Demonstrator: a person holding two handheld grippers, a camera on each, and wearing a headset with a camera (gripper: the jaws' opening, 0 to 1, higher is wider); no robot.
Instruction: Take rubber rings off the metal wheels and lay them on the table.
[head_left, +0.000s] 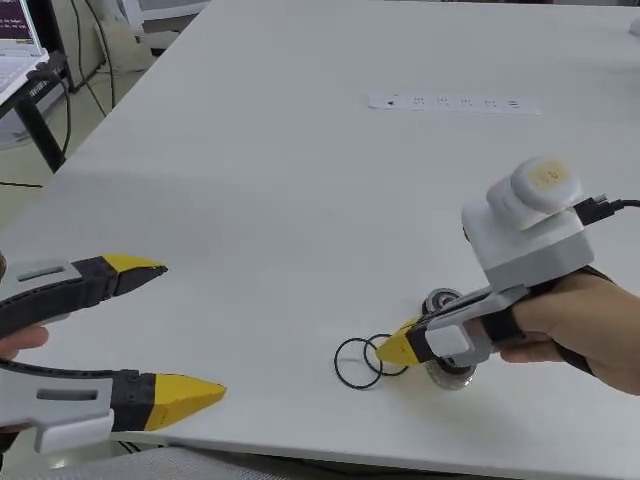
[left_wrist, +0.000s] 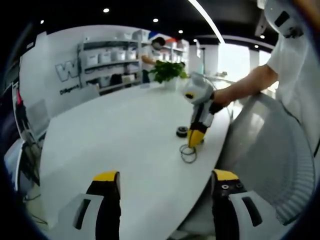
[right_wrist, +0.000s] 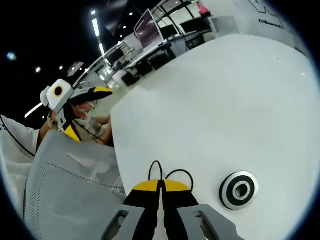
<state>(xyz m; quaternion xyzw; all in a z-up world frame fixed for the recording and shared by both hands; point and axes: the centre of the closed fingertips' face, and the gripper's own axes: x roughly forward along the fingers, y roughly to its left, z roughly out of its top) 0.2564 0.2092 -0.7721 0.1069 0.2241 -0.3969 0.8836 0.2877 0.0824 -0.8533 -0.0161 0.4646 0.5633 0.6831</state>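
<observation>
Just ahead of the right gripper (head_left: 395, 348) tips, two rubber rings (head_left: 368, 358) lie overlapped, flat on the table (head_left: 300, 180). The nearer one touches or sits under the yellow tips. Jaws clenched together; cannot tell whether they nip that ring. Back along the right gripper's body, close beside it: two metal wheels (head_left: 440, 302). One shows a dark band, likely a ring not yet stripped. Well apart from the right gripper, the left gripper (head_left: 180, 330) is released, jaws wide. To do it well: leave the ring flat, lift off without dragging it, and steady the next wheel with the left.
</observation>
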